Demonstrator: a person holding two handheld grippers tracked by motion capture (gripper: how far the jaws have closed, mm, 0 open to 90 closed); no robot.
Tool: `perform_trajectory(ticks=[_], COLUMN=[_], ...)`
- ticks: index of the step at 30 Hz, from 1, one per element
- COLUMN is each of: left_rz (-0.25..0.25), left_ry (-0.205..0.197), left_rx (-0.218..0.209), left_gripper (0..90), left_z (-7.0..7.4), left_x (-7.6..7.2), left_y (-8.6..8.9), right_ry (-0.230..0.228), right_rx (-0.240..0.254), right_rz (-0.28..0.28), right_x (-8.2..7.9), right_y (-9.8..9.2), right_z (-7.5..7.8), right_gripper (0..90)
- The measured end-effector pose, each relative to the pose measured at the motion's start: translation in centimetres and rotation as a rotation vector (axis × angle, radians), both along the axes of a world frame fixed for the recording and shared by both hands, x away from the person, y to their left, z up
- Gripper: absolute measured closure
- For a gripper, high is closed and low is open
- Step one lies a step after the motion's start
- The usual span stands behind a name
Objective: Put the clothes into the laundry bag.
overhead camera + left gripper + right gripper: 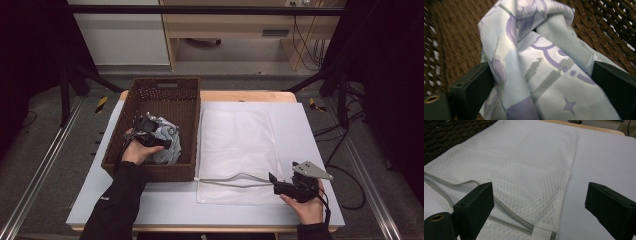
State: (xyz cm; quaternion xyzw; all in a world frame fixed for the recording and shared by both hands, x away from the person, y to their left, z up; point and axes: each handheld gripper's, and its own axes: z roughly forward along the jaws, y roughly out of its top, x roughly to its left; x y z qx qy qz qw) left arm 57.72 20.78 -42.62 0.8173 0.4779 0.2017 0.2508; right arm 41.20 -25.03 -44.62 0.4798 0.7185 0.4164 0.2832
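A pale blue cloth with purple flower and star prints [171, 145] lies crumpled in a brown wicker basket [165, 83] at the table's left. My left gripper [161, 136] is down in the basket, open. Its jaws stand on either side of a fold of the cloth [544, 50]; the left gripper [541, 73] is not closed on it. A flat white mesh bag [235, 142] lies to the right of the basket. My right gripper [275, 183] hovers open at the bag's near right corner. In the right gripper view, that gripper [539, 196] is over the mesh bag [524, 162] by its grey-edged opening [506, 208].
The pale table top [310, 130] has bare room right of the bag and along the near edge. The basket's woven walls [454, 37] close in around the left gripper. Dark frame posts and cables stand beyond the table's edges.
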Motion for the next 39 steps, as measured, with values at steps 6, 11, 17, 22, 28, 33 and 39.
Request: perform_trajectory(ticks=[6, 11, 17, 22, 28, 33, 39], left_rz=[-0.016, -0.043, -0.056, -0.051, -0.043, -0.051, -0.012], left_ry=[0.071, 0.098, 0.106, 0.072, -0.047, -0.173, -0.299], left_rx=[0.001, 0.010, 0.039, 0.044, -0.064, -0.155, -0.221], left_gripper=[22.2, 45.8, 62.1, 66.2, 67.1, 67.1, 67.1], left_z=[-0.1, 0.1, 0.8, 1.4, 2.8, 4.3, 5.7], left_x=[0.0, -0.2, -0.4, -0.8, -1.5, -2.4, -3.2], left_y=[-0.3, -0.4, -0.3, -0.2, 0.7, 1.4, 2.2], right_ry=[0.008, 0.001, 0.008, 0.007, 0.006, 0.008, 0.003], right_rx=[0.002, 0.000, 0.003, 0.003, 0.006, 0.002, 0.004], right_rz=[-0.006, -0.005, -0.002, -0.004, -0.007, -0.010, -0.009], right_x=[0.0, 0.0, 0.1, 0.1, 0.1, 0.2, 0.1], right_y=[-0.1, -0.2, -0.3, -0.5, -0.6, -0.6, -0.7], right_z=[-0.1, 0.0, -0.1, -0.1, -0.2, -0.3, -0.2], right_gripper=[9.2, 9.6, 10.6, 11.1, 11.6, 11.6, 11.8])
